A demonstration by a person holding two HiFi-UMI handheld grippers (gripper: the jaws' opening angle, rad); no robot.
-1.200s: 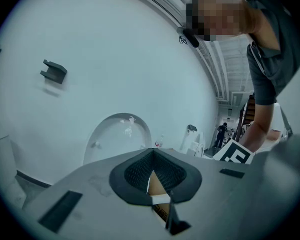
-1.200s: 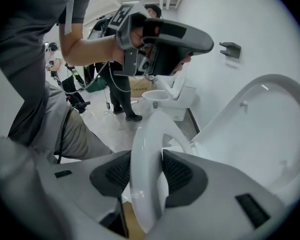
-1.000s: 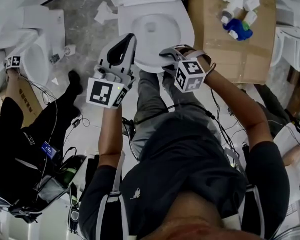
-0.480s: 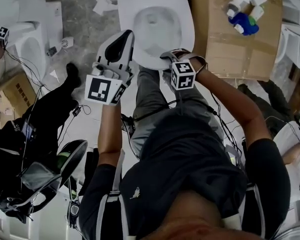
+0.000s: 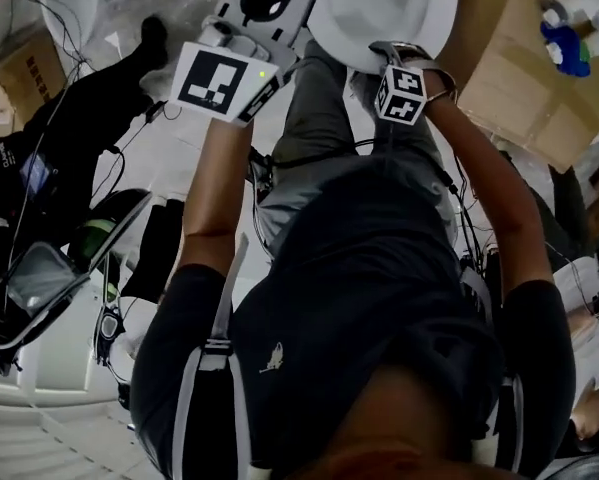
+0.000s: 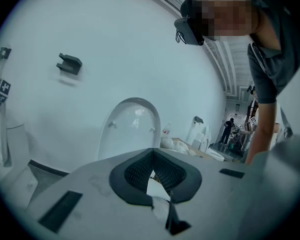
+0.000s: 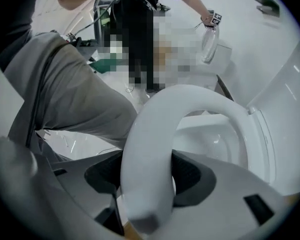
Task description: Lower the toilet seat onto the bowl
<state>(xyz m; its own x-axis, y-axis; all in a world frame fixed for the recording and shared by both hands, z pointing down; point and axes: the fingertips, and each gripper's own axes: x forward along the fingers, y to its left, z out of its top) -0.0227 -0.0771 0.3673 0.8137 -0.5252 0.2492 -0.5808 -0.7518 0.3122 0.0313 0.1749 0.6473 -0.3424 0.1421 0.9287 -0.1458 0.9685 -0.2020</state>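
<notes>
right gripper [image 7: 147, 178]: clamped on front rim of toilet seat [image 7: 190, 101] | seat: tilted up above bowl [image 7: 216, 134] | left gripper [image 6: 151, 153]: jaws closed, empty

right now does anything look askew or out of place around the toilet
The white plastic toilet seat ring stands tilted up off the white ceramic bowl, clamped at its front in the right gripper. Nothing looks spilled or broken.

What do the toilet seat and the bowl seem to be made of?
The toilet seat looks like white plastic: smooth, with soft, dull highlights. The bowl is likely glazed ceramic: its inside shows sharp, bright reflections.
</notes>
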